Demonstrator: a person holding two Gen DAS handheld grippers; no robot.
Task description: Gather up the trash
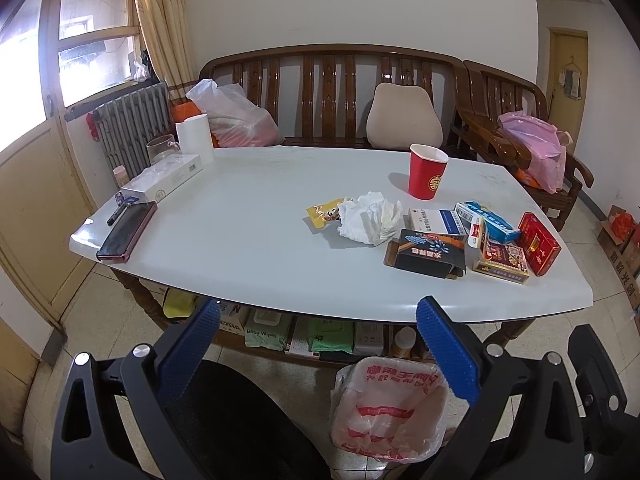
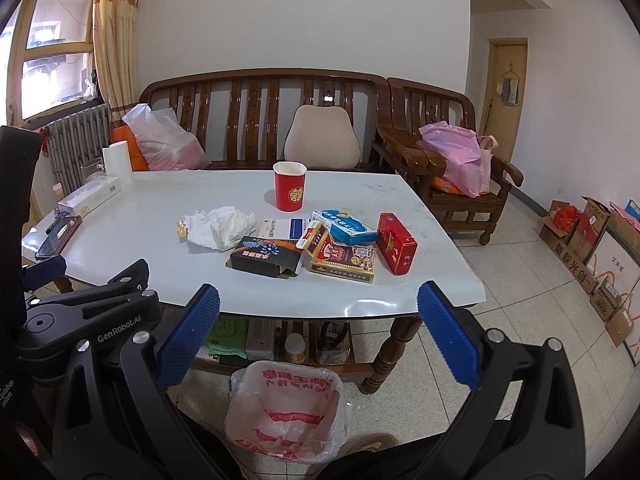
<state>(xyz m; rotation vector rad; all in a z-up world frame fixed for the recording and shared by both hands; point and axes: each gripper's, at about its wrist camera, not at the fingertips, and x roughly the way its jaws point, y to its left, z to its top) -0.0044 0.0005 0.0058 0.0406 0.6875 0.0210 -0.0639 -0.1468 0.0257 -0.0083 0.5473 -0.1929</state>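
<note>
- A pale grey, glossy worktop [image 1: 248, 240] on dark wooden legs fills the middle of both views.
- The left gripper [image 1: 318, 312] hangs in front of the near edge of the worktop, its two blue-padded fingers spread wide with nothing between them.
- The right gripper [image 2: 318, 300] is likewise spread wide and empty, in front of the same near edge; the left gripper's black body shows at the left of the right wrist view.
- A crumpled white tissue [image 1: 370, 218] lies near the centre of the worktop, touching a yellow snack wrapper [image 1: 322, 214] on its left.
- Behind the tissue, to its right, stands a red paper cup [image 1: 426, 171] with a gold emblem, upright.
- To the right of the tissue is a close cluster of small cartons: a black carton with an open flap [image 1: 426, 254], a white and blue carton [image 1: 436, 219], a blue carton [image 1: 486, 218], a dark red and gold carton [image 1: 502, 262] and a bright red carton [image 1: 539, 243].
- On the floor in front of the worktop sits a waste bin lined with a white plastic bag with red print [image 1: 386, 408], open at the top.
- On the left end of the worktop lie a dark phone in a reddish case [image 1: 128, 232], a long white box [image 1: 162, 180] and a white paper roll [image 1: 195, 134].
- A dark wooden slatted bench [image 1: 332, 76] stands behind, against the wall.
</note>
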